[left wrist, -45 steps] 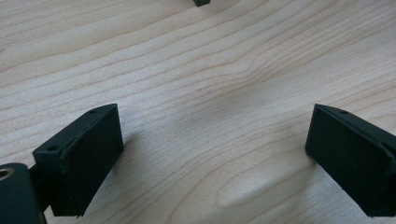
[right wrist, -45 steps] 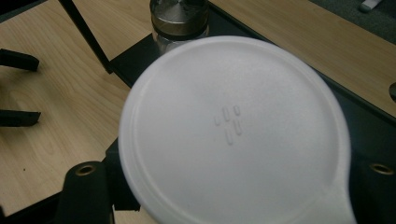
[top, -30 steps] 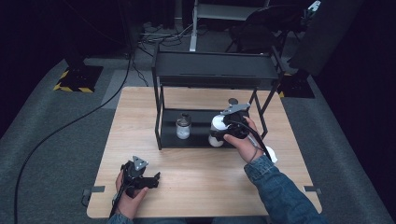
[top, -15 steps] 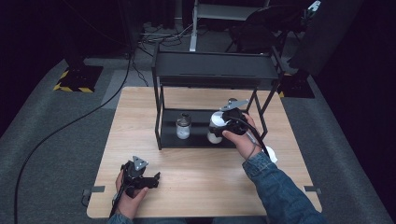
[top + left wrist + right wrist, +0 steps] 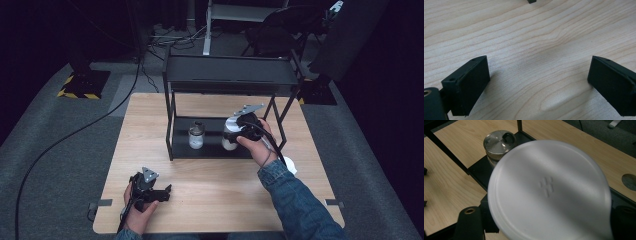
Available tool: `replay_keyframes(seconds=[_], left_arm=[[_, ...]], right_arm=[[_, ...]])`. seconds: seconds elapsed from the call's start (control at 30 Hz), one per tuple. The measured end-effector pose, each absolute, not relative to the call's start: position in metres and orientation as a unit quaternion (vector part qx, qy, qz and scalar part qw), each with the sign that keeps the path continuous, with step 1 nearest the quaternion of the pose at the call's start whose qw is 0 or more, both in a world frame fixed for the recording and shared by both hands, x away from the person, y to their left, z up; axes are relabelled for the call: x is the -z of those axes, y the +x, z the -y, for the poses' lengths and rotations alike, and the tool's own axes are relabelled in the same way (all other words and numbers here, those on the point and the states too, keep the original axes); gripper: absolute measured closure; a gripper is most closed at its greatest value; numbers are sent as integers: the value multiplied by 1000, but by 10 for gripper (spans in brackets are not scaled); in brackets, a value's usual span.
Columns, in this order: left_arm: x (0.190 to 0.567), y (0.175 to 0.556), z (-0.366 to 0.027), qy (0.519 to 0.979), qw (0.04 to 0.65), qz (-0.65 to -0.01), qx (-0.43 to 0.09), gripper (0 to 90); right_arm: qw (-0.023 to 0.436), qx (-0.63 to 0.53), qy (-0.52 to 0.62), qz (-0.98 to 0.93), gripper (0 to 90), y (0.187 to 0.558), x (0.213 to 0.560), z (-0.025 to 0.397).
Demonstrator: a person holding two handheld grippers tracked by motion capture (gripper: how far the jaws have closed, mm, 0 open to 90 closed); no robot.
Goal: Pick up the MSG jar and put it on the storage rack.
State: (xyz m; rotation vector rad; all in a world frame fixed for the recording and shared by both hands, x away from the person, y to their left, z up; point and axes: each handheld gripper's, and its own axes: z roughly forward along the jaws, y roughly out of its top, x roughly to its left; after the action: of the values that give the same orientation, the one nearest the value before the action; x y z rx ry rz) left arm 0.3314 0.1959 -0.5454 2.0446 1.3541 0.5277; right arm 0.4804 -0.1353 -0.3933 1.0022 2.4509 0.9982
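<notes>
Wooden tabletop carries a black rack. My right tool holds the white container at its lower shelf, beside the jar. Left tool rests wide, idle.

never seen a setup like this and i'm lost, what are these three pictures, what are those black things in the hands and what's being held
A person sits at a wooden table and holds a hand-held gripper in each hand: a tool with two black jaws that open and shut.

The wide picture comes from a fixed camera above, looking down. The other two come from small cameras riding on each tool, looking along its jaws.

The left hand-held gripper rests near the table's front edge, jaws wide apart with nothing between them; its own view shows bare wood.

The right hand-held gripper reaches into a black metal shelf rack on the table and appears to be shut on a white container, seen lid-on in its own view. A small glass jar with a metal lid stands beside it on the lower shelf.
</notes>
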Motion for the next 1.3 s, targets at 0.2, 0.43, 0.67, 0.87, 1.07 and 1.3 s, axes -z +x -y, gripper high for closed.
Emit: replay_keyframes(seconds=[0.2, 0.43, 0.67, 0.87, 1.07, 1.3], left_arm=[[545, 331, -196, 775, 311, -513, -200, 39], [545, 331, -196, 775, 311, -513, -199, 38], [545, 331, -196, 775, 311, -513, -199, 38], [545, 331, -196, 775, 311, -513, -199, 38], [545, 331, -196, 775, 311, -513, -199, 39], [545, 331, -196, 775, 311, -513, -199, 38]], right_arm=[[157, -346, 352, -855, 309, 486, 397, 132], [157, -341, 352, -857, 309, 492, 403, 129], [155, -340, 355, -857, 308, 497, 409, 127], [155, -336, 357, -858, 309, 501, 413, 126], [156, -331, 359, -859, 309, 504, 419, 123], [152, -331, 364, -857, 309, 507, 425, 122]])
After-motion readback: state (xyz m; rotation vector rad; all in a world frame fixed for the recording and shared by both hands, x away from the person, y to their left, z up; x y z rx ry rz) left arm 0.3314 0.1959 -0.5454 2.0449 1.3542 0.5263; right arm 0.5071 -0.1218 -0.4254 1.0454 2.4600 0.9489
